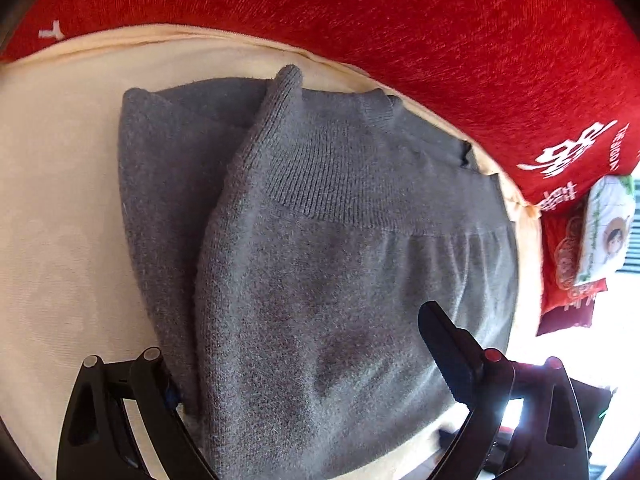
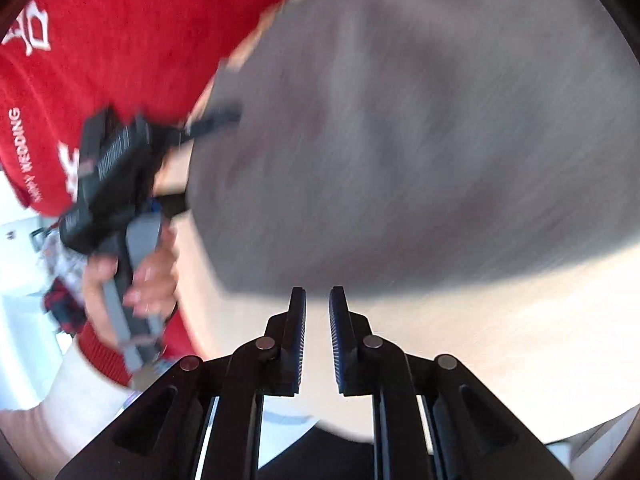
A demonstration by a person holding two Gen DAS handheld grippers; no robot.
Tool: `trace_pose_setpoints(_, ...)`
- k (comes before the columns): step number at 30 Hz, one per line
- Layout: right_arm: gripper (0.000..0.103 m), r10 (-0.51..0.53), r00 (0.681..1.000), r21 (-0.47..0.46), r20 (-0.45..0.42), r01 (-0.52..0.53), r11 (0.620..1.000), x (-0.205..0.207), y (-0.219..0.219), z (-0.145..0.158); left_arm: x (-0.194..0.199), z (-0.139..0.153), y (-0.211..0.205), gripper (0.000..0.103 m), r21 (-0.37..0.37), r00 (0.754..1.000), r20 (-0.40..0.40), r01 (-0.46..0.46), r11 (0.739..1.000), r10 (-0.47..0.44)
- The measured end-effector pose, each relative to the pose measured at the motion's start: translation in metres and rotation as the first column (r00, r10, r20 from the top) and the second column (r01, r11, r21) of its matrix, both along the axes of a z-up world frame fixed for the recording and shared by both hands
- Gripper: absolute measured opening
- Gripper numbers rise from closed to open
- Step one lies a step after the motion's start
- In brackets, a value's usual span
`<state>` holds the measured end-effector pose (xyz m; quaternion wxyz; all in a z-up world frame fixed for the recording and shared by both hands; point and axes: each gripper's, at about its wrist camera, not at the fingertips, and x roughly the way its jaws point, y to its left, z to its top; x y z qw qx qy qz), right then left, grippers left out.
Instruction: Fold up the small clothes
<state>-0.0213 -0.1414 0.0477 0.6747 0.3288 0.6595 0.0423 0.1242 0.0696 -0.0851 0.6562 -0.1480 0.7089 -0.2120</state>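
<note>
A grey knitted garment (image 1: pixel 320 240) lies folded on a cream cloth surface (image 1: pixel 52 200), with a ribbed band across its upper layer. My left gripper (image 1: pixel 304 364) is open wide; its fingers straddle the near edge of the garment, the right finger (image 1: pixel 444 344) resting on top of it. In the right wrist view the garment (image 2: pixel 420 140) is blurred by motion. My right gripper (image 2: pixel 318 300) is nearly closed with a narrow gap, empty, just off the garment's near edge. The left gripper (image 2: pixel 212 120) shows there at the garment's left edge, held by a hand (image 2: pixel 148 276).
A red cloth with white lettering (image 1: pixel 400 20) covers the area behind the cream surface. A printed packet (image 1: pixel 604 228) lies at the far right. The red cloth also shows in the right wrist view (image 2: pixel 100 60).
</note>
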Motion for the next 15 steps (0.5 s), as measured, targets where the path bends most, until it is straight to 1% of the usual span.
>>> trace_pose_setpoints(1,0.008,0.012,1.000,-0.068,0.014,-0.011,0.998,0.005,-0.004,0.004,-0.001,0.001,-0.003,0.087,0.033,1.000,0.011,0.015,0.999,-0.016)
trace_pose_setpoints(2,0.006,0.033,0.999,-0.126,0.022,-0.030,0.992,0.010,-0.008,0.005,-0.002,0.001,-0.007,0.082,0.088,0.999,0.024,0.036,0.995,-0.038)
trace_pose_setpoints(3,0.006,0.050,0.999,-0.164,0.020,-0.046,0.985,0.016,-0.010,0.004,-0.003,0.002,-0.012,0.071,0.140,0.997,0.036,0.057,0.989,-0.063)
trace_pose_setpoints(4,0.006,0.068,0.998,-0.186,0.009,-0.065,0.980,0.018,-0.010,0.000,-0.004,0.002,-0.015,0.062,0.173,0.996,0.051,0.067,0.983,-0.077)
trace_pose_setpoints(5,0.006,0.095,0.995,-0.205,-0.010,-0.095,0.974,0.020,-0.009,-0.007,-0.005,0.004,-0.015,0.057,0.183,0.994,0.062,0.074,0.980,-0.087)
trace_pose_setpoints(7,0.005,0.155,0.986,-0.222,-0.058,-0.164,0.961,0.019,-0.004,-0.026,-0.005,0.009,-0.019,0.030,0.183,0.992,0.091,0.067,0.981,-0.085)
trace_pose_setpoints(8,0.004,0.161,0.986,-0.229,-0.038,-0.165,0.959,0.017,-0.006,-0.027,-0.005,0.011,-0.019,0.024,0.182,0.992,0.098,0.061,0.981,-0.080)
trace_pose_setpoints(9,0.004,0.173,0.985,-0.240,-0.028,-0.175,0.955,0.019,-0.005,-0.025,-0.004,0.014,-0.018,0.021,0.171,0.992,0.103,0.053,0.984,-0.071)
trace_pose_setpoints(11,0.004,0.187,0.982,-0.244,-0.019,-0.186,0.952,0.019,0.000,-0.021,-0.005,0.021,-0.017,0.020,0.147,0.992,0.116,0.034,0.989,-0.051)
trace_pose_setpoints(13,0.004,0.158,0.987,-0.202,-0.013,-0.157,0.967,0.016,-0.008,-0.022,-0.008,0.033,-0.021,0.019,0.131,0.989,0.142,0.020,0.991,-0.039)
trace_pose_setpoints(15,0.004,0.135,0.991,-0.159,-0.011,-0.135,0.978,0.014,-0.017,-0.022,-0.010,0.048,-0.027,0.019,0.099,0.987,0.160,0.001,0.995,-0.017)
